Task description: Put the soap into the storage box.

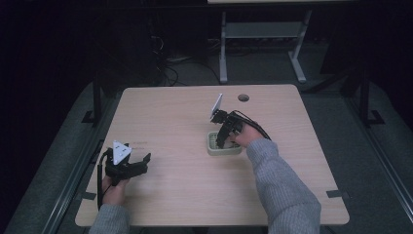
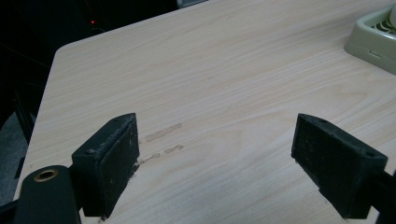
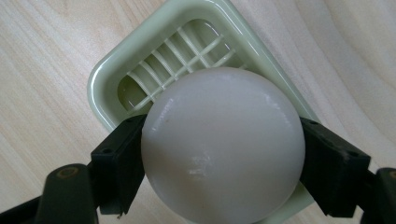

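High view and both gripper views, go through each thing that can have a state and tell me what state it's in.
White ball: gripped between the right gripper's jaws, held over the tray.
Pale green slotted tray: flat on the table, upright, grid bottom bare where visible.
Right gripper: shut on the ball.
Left gripper: jaws wide open, holding nothing, low over the table.
Table: light wood, faint marks near the left gripper.

Dim room. Light wood-grain table (image 1: 170, 112), round cable hole (image 1: 243, 97) near far edge. Grey floor (image 1: 263, 66); second desk's white legs (image 1: 223, 48) beyond; cables (image 1: 168, 66).
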